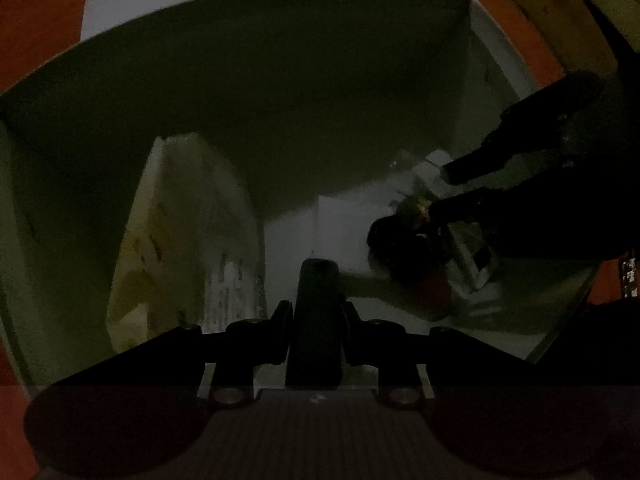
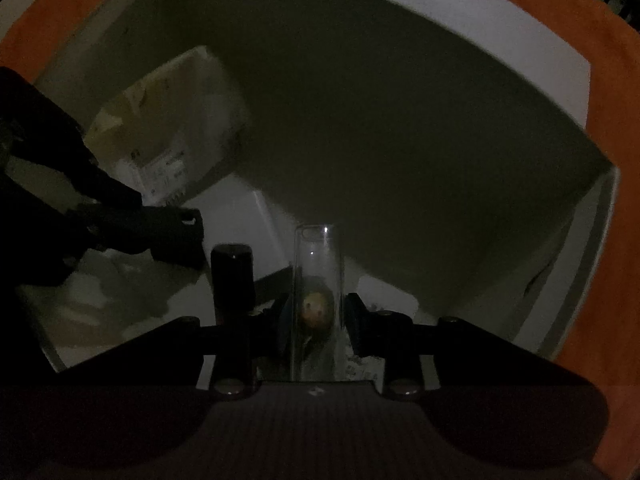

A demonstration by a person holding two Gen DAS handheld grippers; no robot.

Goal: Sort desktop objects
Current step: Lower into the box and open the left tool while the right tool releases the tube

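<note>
Item: white storage box [image 1: 492,60], one, standing on an orange surface [image 1: 48,20]; both grippers are inside it, and the light within is very dim.

Left wrist view only:
- Left gripper [image 1: 316,320], one; fingers drawn in narrow around a dark upright cylinder [image 1: 318,300], one, held between them.
- Right gripper [image 1: 452,188], seen from outside at the right; its dark fingers reach down over a blurred heap at the box floor. What the heap holds I cannot tell.
- Small dark strip with pale marks [image 1: 629,278], outside the box at the right edge.

Right wrist view only:
- Right gripper [image 2: 316,316], one; fingers part-closed on a clear phone case [image 2: 318,300], one, upright, with a round yellowish figure printed on it.
- Dark upright cylinder [image 2: 233,280], just left of the case, with the left gripper [image 2: 176,236] reaching in from the left beside it.

Both views:
- Pale printed packet [image 1: 188,240] [image 2: 168,136], one, leaning tilted against the box wall, with small text on its lower face, unreadable.

Count: box 1, grippers 2, cylinder 1, phone case 1, packet 1. All the sorted things named lie within the box.
</note>
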